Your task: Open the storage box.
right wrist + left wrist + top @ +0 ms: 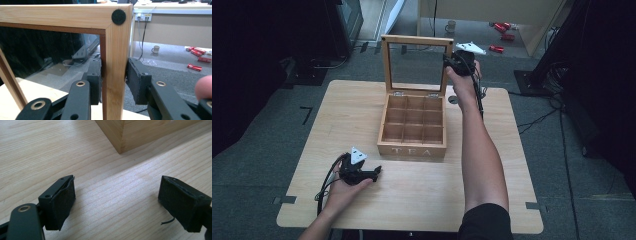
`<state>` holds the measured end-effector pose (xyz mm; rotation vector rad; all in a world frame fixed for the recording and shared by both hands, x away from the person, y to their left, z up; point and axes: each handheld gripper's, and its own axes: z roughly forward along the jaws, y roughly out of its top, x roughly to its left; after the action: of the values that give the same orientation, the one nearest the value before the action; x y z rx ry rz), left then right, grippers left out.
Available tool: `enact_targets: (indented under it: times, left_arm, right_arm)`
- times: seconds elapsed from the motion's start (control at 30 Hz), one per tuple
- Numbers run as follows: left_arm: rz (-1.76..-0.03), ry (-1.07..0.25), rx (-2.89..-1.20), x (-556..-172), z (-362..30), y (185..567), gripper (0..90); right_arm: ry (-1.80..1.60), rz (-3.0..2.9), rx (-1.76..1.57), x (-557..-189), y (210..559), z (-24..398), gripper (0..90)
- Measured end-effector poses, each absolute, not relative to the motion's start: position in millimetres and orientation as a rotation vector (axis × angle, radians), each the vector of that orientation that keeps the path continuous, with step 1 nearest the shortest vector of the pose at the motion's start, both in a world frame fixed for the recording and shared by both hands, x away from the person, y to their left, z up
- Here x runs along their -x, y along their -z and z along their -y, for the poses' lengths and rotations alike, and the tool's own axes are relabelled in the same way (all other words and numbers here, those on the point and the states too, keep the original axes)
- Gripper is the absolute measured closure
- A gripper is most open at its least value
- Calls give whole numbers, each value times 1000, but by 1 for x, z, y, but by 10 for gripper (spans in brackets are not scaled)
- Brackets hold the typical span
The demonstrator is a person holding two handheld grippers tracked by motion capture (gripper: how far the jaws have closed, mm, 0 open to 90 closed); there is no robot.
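Wooden tea box [413,131], nine compartments in three rows of three, lettered TEA on its front wall; it stands at the middle of the bench [362,107]. Lid [388,65], a wooden frame around a clear pane, hinged at the box's back edge and standing upright, open. Right tongs [452,60], at the upper right corner of the lid as the high view shows it: clamped on the frame's side rail, one pad on the pane side and one on the outer side, both pressed against the wood in the right gripper view [113,80]; the jaws hold nothing else. A round black felt dot [118,16] sits on the lid's corner just above the grip. The person's right forearm [477,150] stretches past the box's right side up to the lid. Left tongs [376,172], lying in the person's open left hand [343,189] on the bench, near the box's front left corner and apart from it: jaws spread wide with nothing between them, bare bench beneath in the left gripper view [117,205], where a lower corner of the box [122,135] lies ahead. Beyond the box, on the floor behind the bench: a mug [450,26] and several red cans [502,31].
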<state>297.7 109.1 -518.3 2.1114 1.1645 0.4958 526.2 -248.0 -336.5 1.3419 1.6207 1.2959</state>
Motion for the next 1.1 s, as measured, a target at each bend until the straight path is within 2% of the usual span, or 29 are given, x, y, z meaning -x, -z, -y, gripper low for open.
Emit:
enact_targets:
  times: [0.53,0.83,1.03,1.1]
  left_arm:
    - [-1160,-496,-2114,-298,-109,518,146]
    - [-1158,-496,-2115,-298,-109,518,146]
    - [-1158,-495,-2116,-298,-109,518,146]
    - [-1157,-495,-2116,-298,-109,518,146]
  right_arm:
    - [-1235,-1579,-1451,-559,340,241,670]
    - [-1252,-1567,-1477,-564,342,242,657]
    - [-1283,-1605,-1512,-562,343,246,534]
    - [-1290,-1610,-1518,-558,343,247,457]
